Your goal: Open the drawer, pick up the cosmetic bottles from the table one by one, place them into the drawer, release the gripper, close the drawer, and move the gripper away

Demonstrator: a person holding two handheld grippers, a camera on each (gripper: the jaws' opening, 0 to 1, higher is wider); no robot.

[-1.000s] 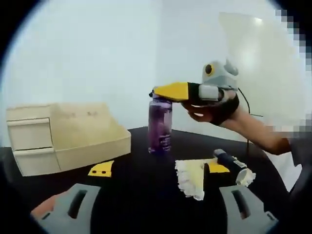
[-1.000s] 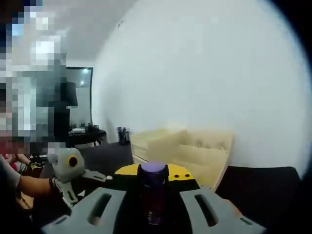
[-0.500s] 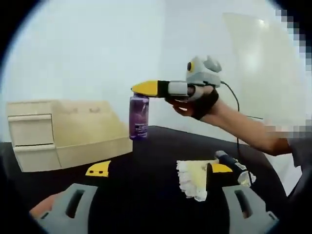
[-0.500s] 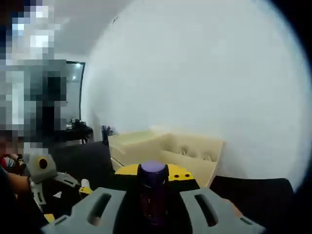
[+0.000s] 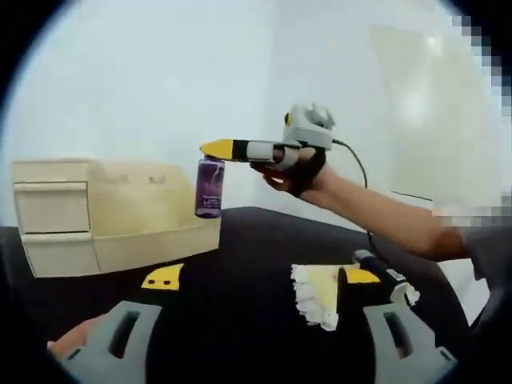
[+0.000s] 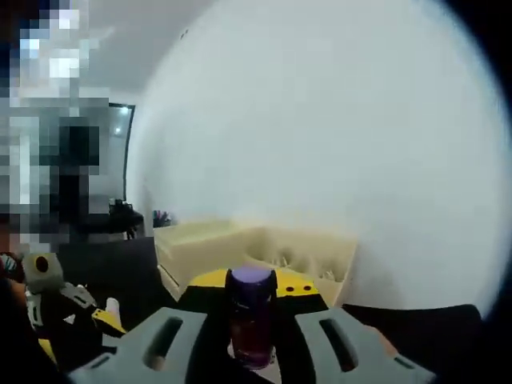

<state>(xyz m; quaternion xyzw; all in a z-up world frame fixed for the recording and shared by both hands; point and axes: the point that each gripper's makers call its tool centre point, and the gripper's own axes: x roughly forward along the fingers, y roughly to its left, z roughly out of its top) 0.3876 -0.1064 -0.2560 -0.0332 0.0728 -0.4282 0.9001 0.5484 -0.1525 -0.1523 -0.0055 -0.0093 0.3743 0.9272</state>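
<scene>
A purple cosmetic bottle (image 5: 209, 186) hangs in the air, gripped at its neck by my right gripper (image 5: 220, 149), which is shut on it. It hovers by the right end of the open cream drawer (image 5: 152, 220). In the right gripper view the same bottle (image 6: 253, 320) stands upright between the jaws of my right gripper (image 6: 253, 340), and the drawer (image 6: 264, 248) lies just beyond it. My left gripper (image 5: 256, 352) is low over the black table, open with nothing between its jaws. A dark bottle with a white cap (image 5: 384, 272) lies on the table at the right.
The cream drawer cabinet (image 5: 48, 216) stands at the left on the black table (image 5: 240, 248). A white fringed cloth (image 5: 316, 292) and a yellow tag (image 5: 162, 278) lie on the table. A person's forearm (image 5: 376, 216) reaches in from the right.
My right gripper has lifted the purple bottle off the table and carried it left toward the open drawer. The left gripper has stayed put and open.
</scene>
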